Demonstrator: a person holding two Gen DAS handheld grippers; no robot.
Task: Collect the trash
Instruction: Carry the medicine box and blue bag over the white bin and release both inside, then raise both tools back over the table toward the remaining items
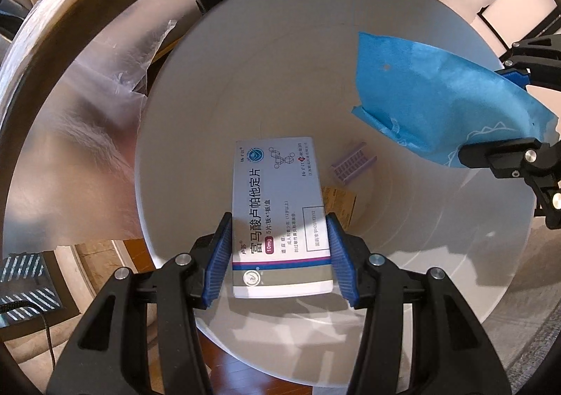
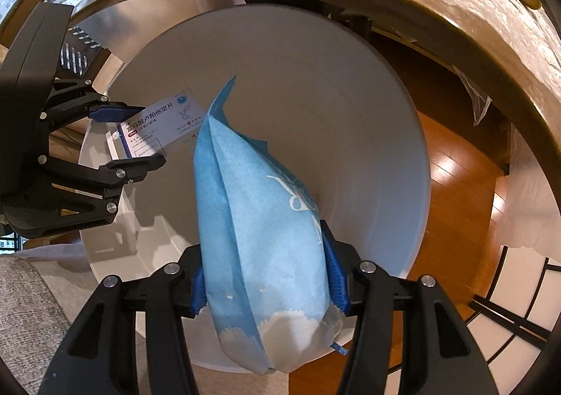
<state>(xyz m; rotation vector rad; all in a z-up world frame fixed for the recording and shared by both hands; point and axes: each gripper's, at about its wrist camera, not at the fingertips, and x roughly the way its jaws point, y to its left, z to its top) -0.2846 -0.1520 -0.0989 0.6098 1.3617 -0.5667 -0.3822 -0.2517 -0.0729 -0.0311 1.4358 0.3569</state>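
Over the round white plastic bin [image 1: 403,219], left gripper [image 1: 280,254] fingers clamp a white cardboard medicine box [image 1: 280,205]; right gripper [image 2: 268,276] fingers clamp a blue paper bag [image 2: 256,219].

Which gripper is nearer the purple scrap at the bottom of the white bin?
Left. The left gripper, shut on the medicine box, hangs almost directly above the purple scrap; the right gripper, holding the blue bag, sits off toward the bin's rim.
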